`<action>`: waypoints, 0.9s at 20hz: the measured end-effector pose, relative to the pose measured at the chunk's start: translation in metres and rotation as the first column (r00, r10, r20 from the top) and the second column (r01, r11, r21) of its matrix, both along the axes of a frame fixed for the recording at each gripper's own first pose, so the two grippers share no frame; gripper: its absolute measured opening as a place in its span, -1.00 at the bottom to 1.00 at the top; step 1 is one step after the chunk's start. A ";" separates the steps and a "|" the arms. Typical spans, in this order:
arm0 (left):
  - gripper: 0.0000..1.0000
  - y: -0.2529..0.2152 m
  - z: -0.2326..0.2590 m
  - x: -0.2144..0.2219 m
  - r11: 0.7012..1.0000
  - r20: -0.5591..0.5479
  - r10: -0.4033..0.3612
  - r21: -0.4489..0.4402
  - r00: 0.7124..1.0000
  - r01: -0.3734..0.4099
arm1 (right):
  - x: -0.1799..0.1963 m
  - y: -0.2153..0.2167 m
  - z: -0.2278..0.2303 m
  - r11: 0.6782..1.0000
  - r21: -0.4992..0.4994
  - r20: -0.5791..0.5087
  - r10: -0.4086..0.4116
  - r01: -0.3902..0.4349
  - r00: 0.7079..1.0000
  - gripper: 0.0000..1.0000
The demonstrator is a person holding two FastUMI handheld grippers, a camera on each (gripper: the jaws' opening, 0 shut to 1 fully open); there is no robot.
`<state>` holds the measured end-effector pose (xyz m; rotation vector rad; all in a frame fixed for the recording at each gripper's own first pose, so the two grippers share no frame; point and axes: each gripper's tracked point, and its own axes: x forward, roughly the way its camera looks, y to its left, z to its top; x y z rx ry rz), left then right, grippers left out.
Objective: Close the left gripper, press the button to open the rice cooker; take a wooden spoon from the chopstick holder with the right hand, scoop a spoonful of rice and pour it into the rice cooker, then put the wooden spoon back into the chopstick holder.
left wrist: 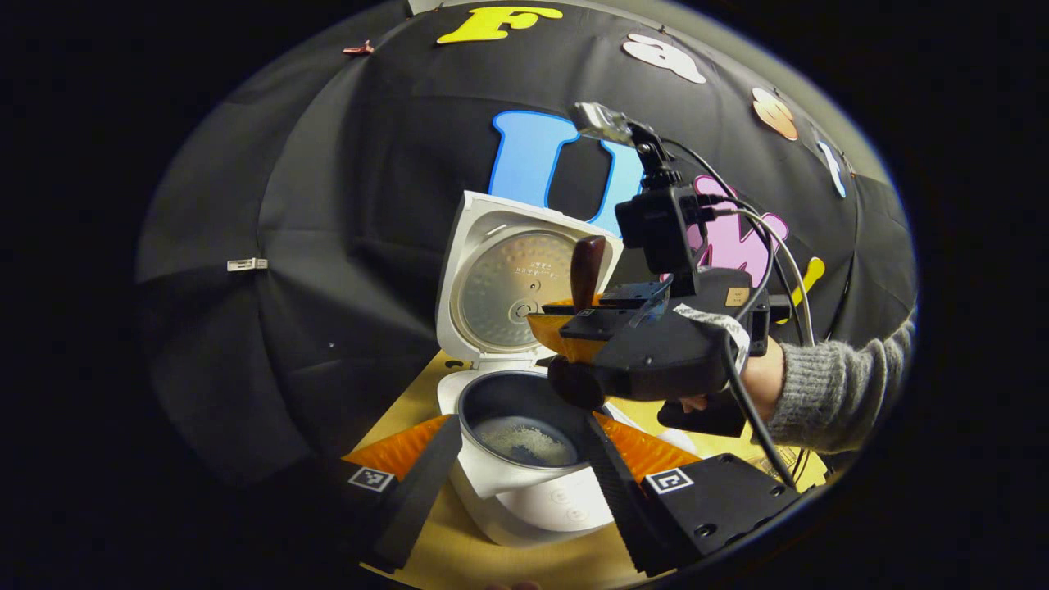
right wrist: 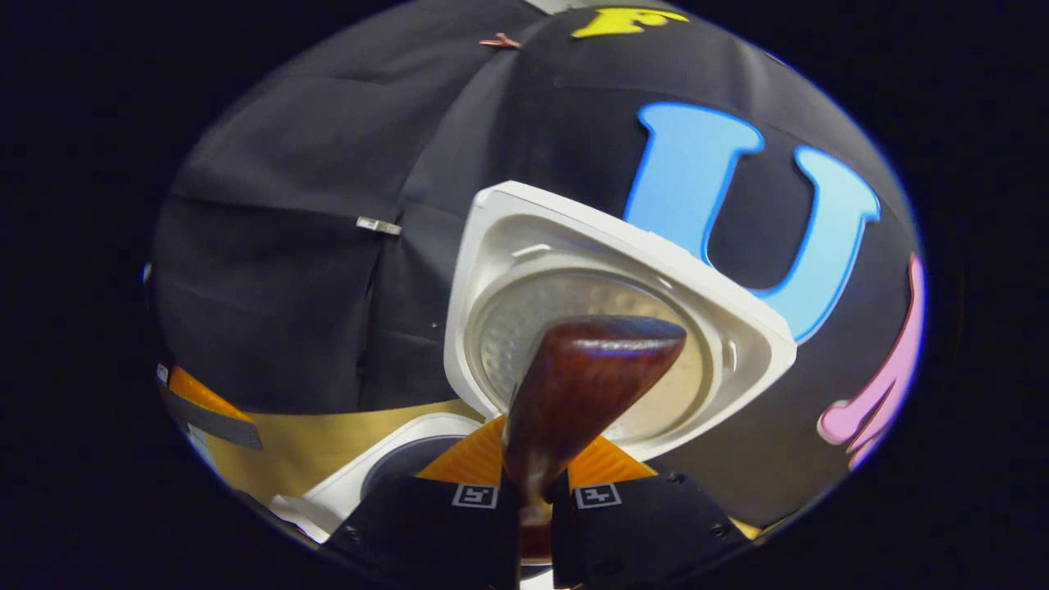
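White rice cooker (left wrist: 524, 483) on the yellow counter (left wrist: 459, 557), lid (left wrist: 512, 279) raised upright at the far side, a little rice (left wrist: 529, 442) in its dark inner pot. Right gripper (right wrist: 533, 500) clamped on the dark brown wooden spoon (right wrist: 574, 393), held over the pot's right rim. Left gripper (left wrist: 524, 459) spread apart, fingers flanking the cooker's near side.

Glossy wooden spoon (right wrist: 586, 385), grey knitted sleeve (left wrist: 836, 389)
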<state>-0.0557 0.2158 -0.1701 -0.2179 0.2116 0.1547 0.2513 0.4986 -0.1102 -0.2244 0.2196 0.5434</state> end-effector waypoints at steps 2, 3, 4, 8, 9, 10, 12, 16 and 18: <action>0.91 0.000 -0.002 -0.002 1.000 -0.005 0.003 -0.005 1.000 -0.003 | 0.006 -0.017 -0.006 0.988 0.136 -0.114 -0.061 0.076 0.992 -0.62; 0.92 -0.001 -0.002 -0.004 1.000 -0.009 0.004 -0.008 1.000 -0.004 | 0.007 -0.025 -0.010 0.973 0.197 -0.173 -0.089 0.123 0.981 -0.62; 0.92 -0.003 -0.003 -0.005 1.000 -0.013 0.003 -0.011 1.000 -0.003 | 0.009 -0.035 -0.013 0.951 0.257 -0.227 -0.113 0.171 0.967 -0.61; 0.91 -0.008 0.002 -0.006 1.000 -0.014 -0.008 -0.011 1.000 0.008 | 0.013 -0.061 -0.025 0.815 0.471 -0.407 -0.140 0.338 0.903 -0.62; 0.92 -0.010 0.003 -0.006 1.000 -0.013 -0.014 -0.014 1.000 0.013 | 0.013 -0.066 -0.027 0.769 0.518 -0.446 -0.130 0.374 0.885 -0.62; 0.92 -0.013 0.004 -0.005 1.000 -0.012 -0.019 -0.015 1.000 0.019 | 0.012 -0.073 -0.025 0.720 0.562 -0.479 -0.119 0.408 0.870 -0.61; 0.92 -0.020 0.007 -0.002 0.999 -0.007 -0.036 -0.013 0.999 0.036 | 0.007 -0.096 -0.010 0.619 0.636 -0.522 -0.095 0.461 0.847 -0.62; 0.92 -0.034 0.014 0.004 0.998 0.001 -0.063 -0.001 0.998 0.063 | -0.006 -0.150 0.012 0.436 0.734 -0.541 -0.088 0.520 0.837 -0.61; 0.92 -0.041 0.017 0.007 0.997 0.002 -0.076 0.007 0.997 0.076 | -0.020 -0.189 0.024 0.385 0.756 -0.528 -0.119 0.529 0.841 -0.62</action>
